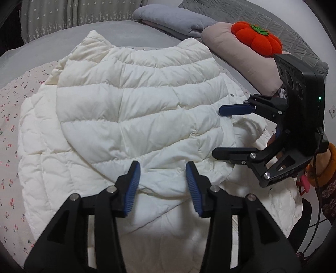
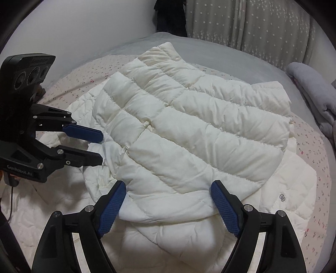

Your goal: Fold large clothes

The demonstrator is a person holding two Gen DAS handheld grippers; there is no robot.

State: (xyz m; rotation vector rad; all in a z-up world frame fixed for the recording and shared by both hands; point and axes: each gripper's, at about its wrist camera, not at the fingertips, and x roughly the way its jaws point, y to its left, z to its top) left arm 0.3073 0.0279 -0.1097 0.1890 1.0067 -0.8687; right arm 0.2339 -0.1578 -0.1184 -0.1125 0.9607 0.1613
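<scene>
1. Left wrist view: a white quilted down jacket (image 1: pixel 134 117) lies spread on a bed with a floral sheet (image 1: pixel 10 130). A folded panel of the jacket rests over the rest of the garment, across the middle of the bed.
2. The left gripper (image 1: pixel 162 189) sits at the near edge of the jacket. Its jaws stand wide apart, with only fabric below the gap. Nothing is clamped between the blue pads (image 1: pixel 132 189).
3. The right gripper (image 1: pixel 219 132) enters from the right side of the bed at the jacket's side edge. Its jaws are spread, and a crumpled fold of white fabric lies at the finger ends. No clamping is seen.
4. Toward the far right corner of the bed lie a pink pillow (image 1: pixel 241 54) with an orange pumpkin-shaped cushion (image 1: pixel 257 38) on top, and a folded grey blanket (image 1: pixel 172 19) beside them. A star-patterned curtain (image 1: pixel 73 14) hangs behind the bed.
5. Right wrist view: the jacket (image 2: pixel 189 130) lies with its quilted panel running diagonally across the bed. A snap button (image 2: pixel 282 197) shows on the lower layer at the right.
6. The right gripper (image 2: pixel 168 208) has its jaws wide, straddling the near hem of the folded panel without pinching it.
7. The left gripper (image 2: pixel 103 147) comes in from the left, jaws apart, with its tips at a bunched edge of the jacket. Whether the tips touch the cloth cannot be told.
8. The grey blanket (image 2: pixel 315 92) lies at the right edge of the bed.
</scene>
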